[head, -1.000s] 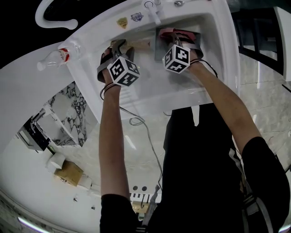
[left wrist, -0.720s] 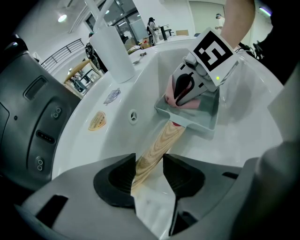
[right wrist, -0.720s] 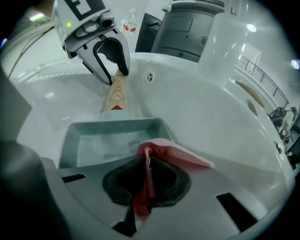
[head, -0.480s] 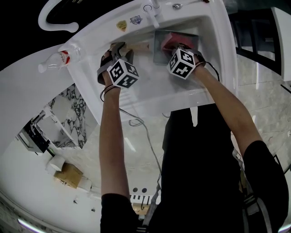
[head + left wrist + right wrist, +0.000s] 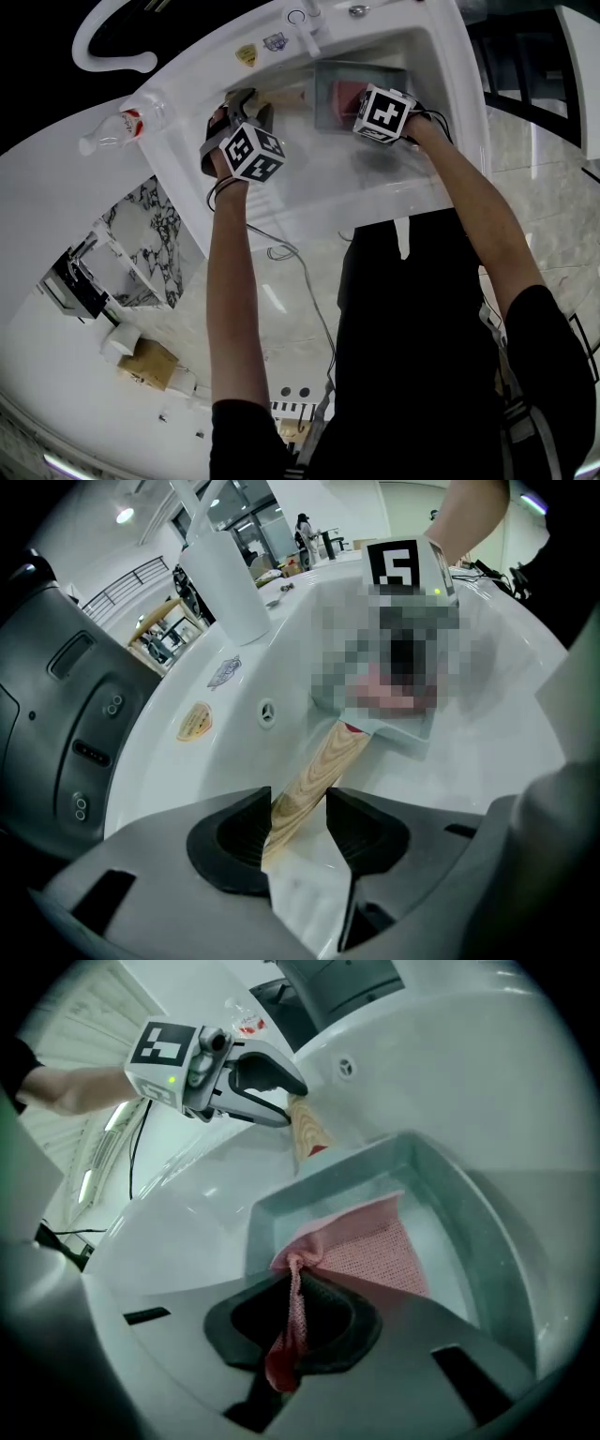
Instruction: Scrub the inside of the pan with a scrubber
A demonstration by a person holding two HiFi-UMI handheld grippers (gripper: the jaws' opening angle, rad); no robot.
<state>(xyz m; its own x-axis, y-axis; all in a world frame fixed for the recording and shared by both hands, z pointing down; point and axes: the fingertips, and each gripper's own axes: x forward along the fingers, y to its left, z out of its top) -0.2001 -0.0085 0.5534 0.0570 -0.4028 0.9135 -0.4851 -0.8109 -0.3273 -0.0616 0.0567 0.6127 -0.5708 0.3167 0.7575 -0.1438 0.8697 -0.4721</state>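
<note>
Pink mesh scrubber (image 5: 361, 1246) is lying spread across the floor of the pan (image 5: 487, 1232), and one bunched corner of it is running up into the right hand-held gripper (image 5: 298, 1307), whose jaws are pressing together on that twisted strip of cloth. The pan, a square grey one with low walls, is sitting inside the white sink (image 5: 309, 197), at its far end just below the faucet (image 5: 309, 23). In the head view the right hand-held gripper is hanging over the pan's right part, its marker cube covering much of the scrubber there.

From the pan's left side a wooden handle (image 5: 314, 785) is sticking out towards the left along the far wall of the sink. The left hand-held gripper (image 5: 298, 803) is pointing steeply down and is clamping the free end of this handle between its two dark pads, with the jaws standing wide around the thick wood. The right gripper view is showing the same grip from the other side, the handle's end disappearing between the left jaws.

Two small stickers (image 5: 249, 54) are showing on the sink's far rim, left of the faucet. A clear plastic bottle (image 5: 117, 127) with a red label is lying on the white worktop (image 5: 56, 206) just beside the sink's left corner.
</note>
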